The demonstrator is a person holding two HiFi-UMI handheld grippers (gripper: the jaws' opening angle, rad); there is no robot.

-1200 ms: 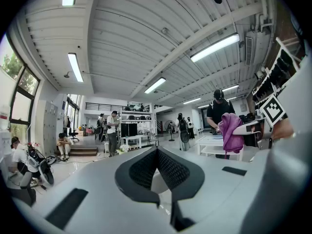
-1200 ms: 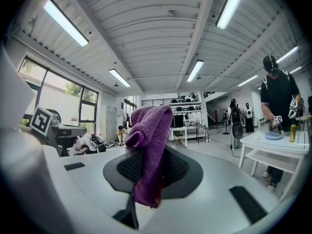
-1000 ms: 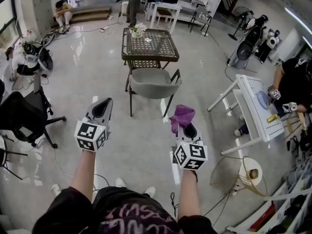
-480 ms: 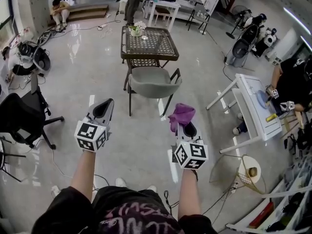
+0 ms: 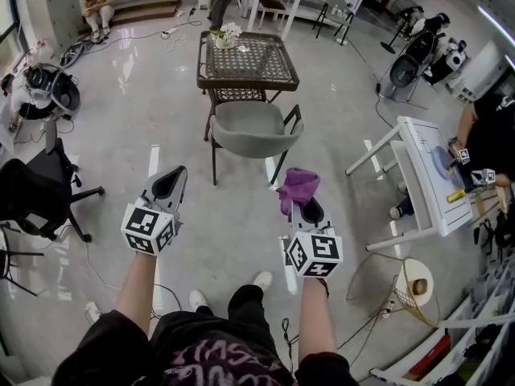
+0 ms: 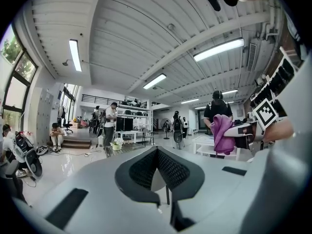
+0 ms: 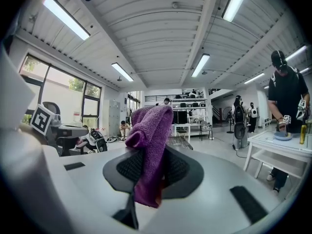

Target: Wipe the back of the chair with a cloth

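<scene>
Short of the chair (image 5: 256, 131), on its right-hand side, the right gripper (image 5: 302, 205) pinches a purple cloth (image 5: 299, 187) that bunches above its jaws and drapes down between them. Level with it, toward the chair's left, the left gripper (image 5: 175, 172) has its jaws pressed together on nothing. The grey chair stands well apart from both. Just beyond the chair is a woven-top table (image 5: 273, 69) with white flowers (image 5: 228, 32).

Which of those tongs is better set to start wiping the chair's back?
The right tongs: they are shut on the purple cloth, aimed toward the grey chair ahead. The left tongs are shut and empty. Neither touches the chair yet.
</scene>
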